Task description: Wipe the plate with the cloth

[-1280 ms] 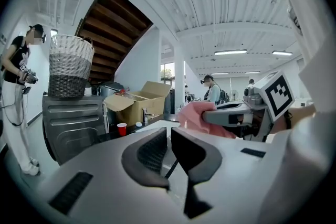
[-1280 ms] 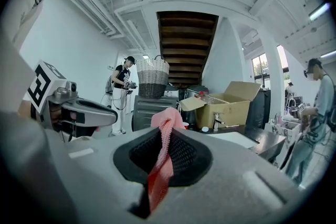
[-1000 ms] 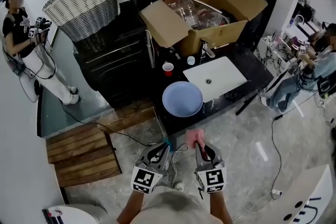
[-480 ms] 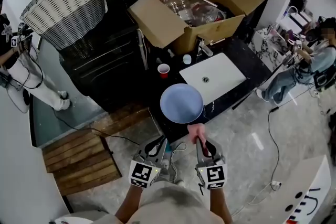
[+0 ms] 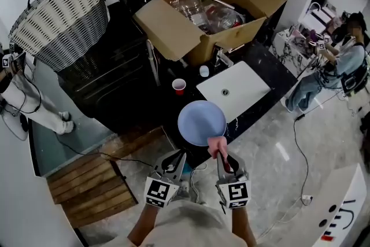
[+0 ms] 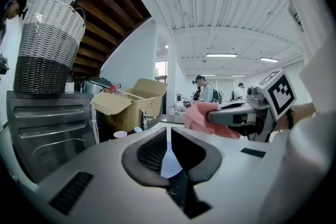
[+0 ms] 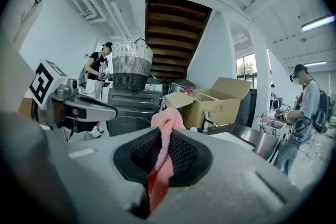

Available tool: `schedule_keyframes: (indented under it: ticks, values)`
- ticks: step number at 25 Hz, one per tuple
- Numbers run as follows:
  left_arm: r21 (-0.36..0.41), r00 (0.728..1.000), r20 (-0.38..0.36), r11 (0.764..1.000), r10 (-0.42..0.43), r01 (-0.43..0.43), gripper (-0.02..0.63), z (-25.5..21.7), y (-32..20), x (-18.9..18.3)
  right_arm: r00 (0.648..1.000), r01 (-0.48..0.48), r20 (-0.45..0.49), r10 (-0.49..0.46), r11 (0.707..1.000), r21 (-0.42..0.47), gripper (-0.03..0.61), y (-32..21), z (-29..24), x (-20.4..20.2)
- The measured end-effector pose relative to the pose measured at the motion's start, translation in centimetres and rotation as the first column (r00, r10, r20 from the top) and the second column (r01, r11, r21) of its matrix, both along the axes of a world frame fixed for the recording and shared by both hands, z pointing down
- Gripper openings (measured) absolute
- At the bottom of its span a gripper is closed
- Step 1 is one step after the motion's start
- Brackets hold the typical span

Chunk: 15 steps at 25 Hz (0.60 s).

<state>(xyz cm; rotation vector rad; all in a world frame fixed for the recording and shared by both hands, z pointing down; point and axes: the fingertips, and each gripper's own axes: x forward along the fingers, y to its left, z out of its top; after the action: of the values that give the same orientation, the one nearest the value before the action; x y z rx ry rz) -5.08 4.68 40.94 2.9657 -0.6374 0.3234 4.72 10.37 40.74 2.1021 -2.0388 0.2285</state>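
A light blue plate (image 5: 202, 122) lies on the dark counter (image 5: 263, 75), near its front edge. A pink cloth (image 5: 217, 144) is pinched in my right gripper (image 5: 220, 154), and its free end reaches the plate's near rim. In the right gripper view the cloth (image 7: 167, 126) runs up between the jaws of that gripper (image 7: 167, 136). My left gripper (image 5: 177, 158) is shut with nothing in it, just left of the cloth and short of the plate. In the left gripper view a sliver of the plate (image 6: 169, 159) shows past that gripper (image 6: 169, 132), with the cloth (image 6: 202, 115) at the right.
A white sink (image 5: 233, 89) with a faucet (image 5: 222, 58) sits right of the plate, and a red cup (image 5: 179, 85) stands behind it. An open cardboard box (image 5: 173, 29) holds plastic bottles. A wicker basket (image 5: 60, 17) stands on a dark cabinet. Wooden pallets (image 5: 92, 182) and cables lie on the floor.
Both grippers have moved forward toward the counter. The cloth's tip was short of the plate and is now at its near rim. Both jaws stay as they were.
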Motion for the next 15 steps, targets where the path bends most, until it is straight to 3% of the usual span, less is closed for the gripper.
schedule_keyframes:
  ticks: [15]
  values:
    - [-0.029, 0.998, -0.005, 0.998, 0.058, -0.058, 0.028, 1.9, -6.0, 1.2, 0.998, -0.066, -0.027, 0.065, 0.998, -0.024, 0.025, -4.9, 0.4, 0.8]
